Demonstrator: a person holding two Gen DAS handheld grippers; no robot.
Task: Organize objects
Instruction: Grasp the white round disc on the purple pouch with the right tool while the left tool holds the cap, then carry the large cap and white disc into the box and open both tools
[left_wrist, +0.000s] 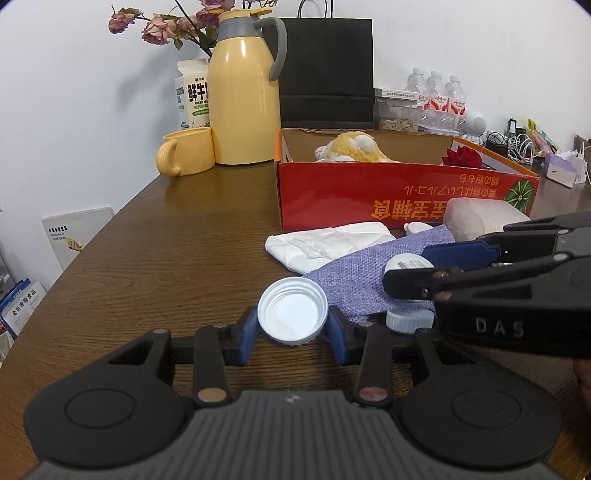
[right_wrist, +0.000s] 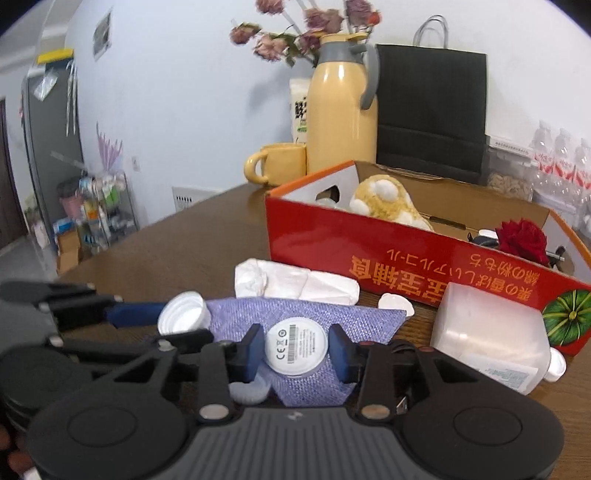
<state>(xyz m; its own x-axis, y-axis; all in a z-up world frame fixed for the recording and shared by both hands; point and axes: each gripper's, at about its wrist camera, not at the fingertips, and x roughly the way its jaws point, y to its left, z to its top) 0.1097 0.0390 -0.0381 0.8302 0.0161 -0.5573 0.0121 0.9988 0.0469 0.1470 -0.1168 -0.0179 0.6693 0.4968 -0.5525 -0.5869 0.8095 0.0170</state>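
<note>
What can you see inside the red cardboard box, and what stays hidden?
Inside the red cardboard box lie a yellow-and-white plush toy and a red rose, with a few small dark and white items beside the rose. Its front wall hides the box floor.

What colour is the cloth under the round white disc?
The cloth is light purple, clearest in the right wrist view.

The table (left_wrist: 155, 236) is brown wood with visible grain and a soft sheen. Near the red cardboard box (left_wrist: 369, 195) — printed, fairly matt — lie a coarse-woven lilac cloth (left_wrist: 362, 280), a smooth white plastic cap (left_wrist: 291, 312) and crumpled white paper (left_wrist: 325, 243). Left of the box, the yellow jug (left_wrist: 243, 107) looks glossy.
</note>
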